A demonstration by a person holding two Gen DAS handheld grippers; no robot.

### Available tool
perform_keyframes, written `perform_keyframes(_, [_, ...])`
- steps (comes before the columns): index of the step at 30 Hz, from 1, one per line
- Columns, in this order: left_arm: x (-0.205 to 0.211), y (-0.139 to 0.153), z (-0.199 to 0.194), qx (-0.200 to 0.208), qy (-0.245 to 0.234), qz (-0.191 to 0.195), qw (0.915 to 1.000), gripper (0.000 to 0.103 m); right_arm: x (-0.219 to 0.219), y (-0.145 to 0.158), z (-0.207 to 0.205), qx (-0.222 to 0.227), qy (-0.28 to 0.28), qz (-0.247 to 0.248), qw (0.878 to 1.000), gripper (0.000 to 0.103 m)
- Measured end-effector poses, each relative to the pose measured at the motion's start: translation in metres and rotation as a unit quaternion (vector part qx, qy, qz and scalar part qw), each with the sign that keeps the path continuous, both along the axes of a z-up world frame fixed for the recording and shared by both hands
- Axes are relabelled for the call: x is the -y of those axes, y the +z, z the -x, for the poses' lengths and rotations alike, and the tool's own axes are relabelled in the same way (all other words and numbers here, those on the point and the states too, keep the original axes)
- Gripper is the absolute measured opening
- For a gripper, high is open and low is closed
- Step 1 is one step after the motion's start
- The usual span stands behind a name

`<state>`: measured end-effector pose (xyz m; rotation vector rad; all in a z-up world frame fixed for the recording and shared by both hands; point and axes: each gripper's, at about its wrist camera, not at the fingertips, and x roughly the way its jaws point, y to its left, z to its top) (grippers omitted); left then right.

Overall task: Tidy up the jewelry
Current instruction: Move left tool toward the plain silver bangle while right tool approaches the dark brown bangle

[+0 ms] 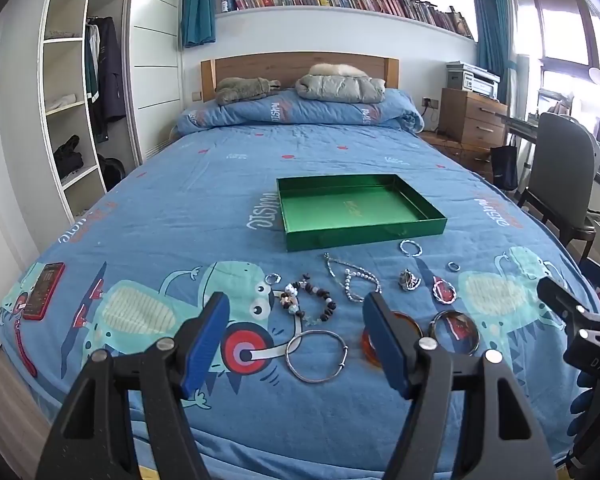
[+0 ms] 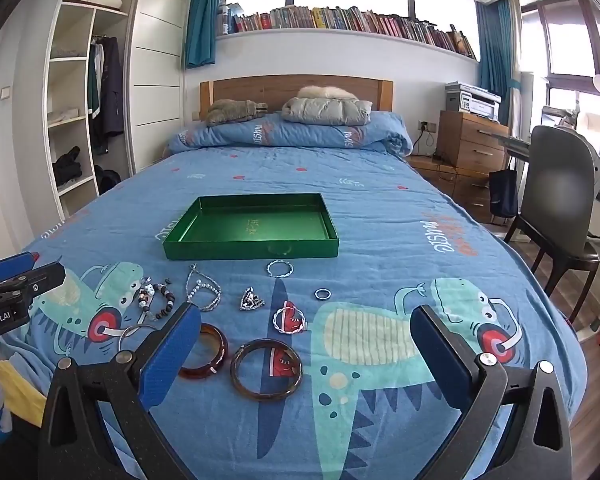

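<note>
An empty green tray (image 1: 364,232) (image 2: 252,246) lies on the blue bed. Jewelry is spread in front of it: a silver bangle (image 1: 317,356), a beaded bracelet (image 1: 310,300) (image 2: 158,298), a silver chain necklace (image 1: 352,280) (image 2: 204,292), an amber bangle (image 2: 204,352), a dark brown bangle (image 2: 266,370) (image 1: 455,332), a twisted silver bangle (image 2: 288,320), a brooch (image 2: 251,300) and small rings (image 2: 323,294). My left gripper (image 1: 296,344) is open above the silver bangle. My right gripper (image 2: 306,358) is open wide above the brown bangle. Both are empty.
A red phone (image 1: 44,290) lies at the bed's left edge. A folded duvet (image 1: 300,114) and pillows are at the headboard. A chair (image 2: 560,208), a dresser (image 2: 470,144) and a desk stand to the right, a wardrobe (image 1: 80,92) to the left.
</note>
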<state>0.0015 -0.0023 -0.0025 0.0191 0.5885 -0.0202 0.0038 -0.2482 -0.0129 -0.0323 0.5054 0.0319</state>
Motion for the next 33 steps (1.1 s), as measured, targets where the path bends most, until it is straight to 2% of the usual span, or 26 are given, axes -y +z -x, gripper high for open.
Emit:
perform_keyframes(25, [-0.0045,-0.0081,-0.0026,-0.024,-0.001,0.005,0.9997,0.068,-0.0033,-0.0063,-0.0001,0.002,0.008,-0.013,1.0,0.103])
perform_keyframes(33, [-0.003,-0.0055,-0.0007,-0.01,0.002,0.001,0.9999,0.068,0.0003,-0.0069,0.0007,-0.004,0.007,-0.031,0.999,0.103])
